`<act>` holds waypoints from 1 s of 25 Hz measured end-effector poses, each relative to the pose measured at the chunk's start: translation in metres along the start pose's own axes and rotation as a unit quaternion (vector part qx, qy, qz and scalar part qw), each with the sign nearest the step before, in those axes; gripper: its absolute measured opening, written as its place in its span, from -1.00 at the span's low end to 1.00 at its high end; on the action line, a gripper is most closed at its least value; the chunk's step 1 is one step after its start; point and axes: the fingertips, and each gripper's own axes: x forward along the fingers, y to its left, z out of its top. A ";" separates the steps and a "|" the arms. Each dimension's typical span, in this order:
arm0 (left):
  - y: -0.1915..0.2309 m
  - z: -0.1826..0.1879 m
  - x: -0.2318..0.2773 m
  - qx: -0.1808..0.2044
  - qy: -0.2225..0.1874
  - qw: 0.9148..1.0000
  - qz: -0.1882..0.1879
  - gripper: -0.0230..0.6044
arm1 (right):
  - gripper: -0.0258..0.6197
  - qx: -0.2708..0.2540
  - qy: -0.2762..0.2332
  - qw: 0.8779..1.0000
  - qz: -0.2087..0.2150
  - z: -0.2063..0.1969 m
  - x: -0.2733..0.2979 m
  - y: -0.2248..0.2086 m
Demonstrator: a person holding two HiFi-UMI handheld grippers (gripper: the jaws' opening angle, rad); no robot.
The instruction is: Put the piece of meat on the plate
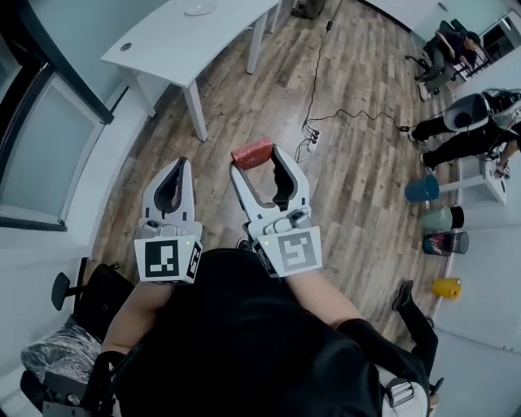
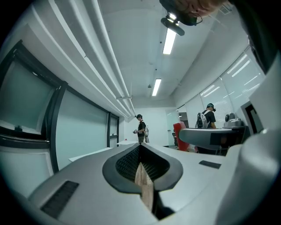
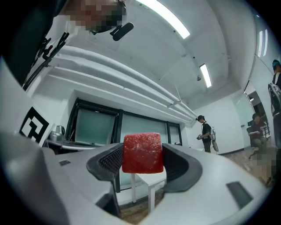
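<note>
Pinching the one piece of meat [image 3: 142, 151] between its two dark ribbed pads, the right claw [image 3: 142, 163] holds that red, square-faced block up in the air, clear of any surface. From the head view the meat [image 1: 252, 153] sits at the very tips of the right claw [image 1: 259, 167], over the wooden floor [image 1: 366, 171]. The left claw [image 2: 141, 154] is pressed together with nothing in it (only a thin sliver of floor shows through the seam), and from above the left claw [image 1: 177, 167] sits just beside the right one, at about the same level. Each of the two claws carries one marker cube, left [image 1: 167, 259] and right [image 1: 291, 251], printed with black-and-white squares; no words or brand can be read on them. Further out stands one white worktop [image 1: 163, 45] on white legs, with one pale round dish [image 1: 199, 10] on its far end, well apart from the meat. One black cable [image 1: 321, 65] crosses the floor to a white power strip [image 1: 312, 134]. At the right, where the floor meets a white surface, four cups are ranged in a row: one blue [image 1: 422, 189], one pale green [image 1: 438, 220], one dark and patterned [image 1: 446, 243], one yellow [image 1: 446, 287]; their contents cannot be made out. At least two people are at the room's far right edge, one seated [image 1: 444, 49] and one nearer [image 1: 464, 122].
</note>
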 end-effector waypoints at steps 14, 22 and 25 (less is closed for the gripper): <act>-0.048 -0.008 0.031 0.001 0.014 1.000 0.015 -0.92 | -0.06 0.018 -0.011 0.999 0.028 -0.006 -0.008 -0.049; -0.027 -0.027 0.057 -0.010 0.033 0.999 0.023 -0.92 | -0.06 0.035 0.008 0.999 0.028 -0.021 0.024 -0.059; -0.011 -0.037 0.075 -0.022 0.041 0.999 0.024 -0.92 | -0.06 0.036 0.017 0.999 0.027 -0.031 0.046 -0.063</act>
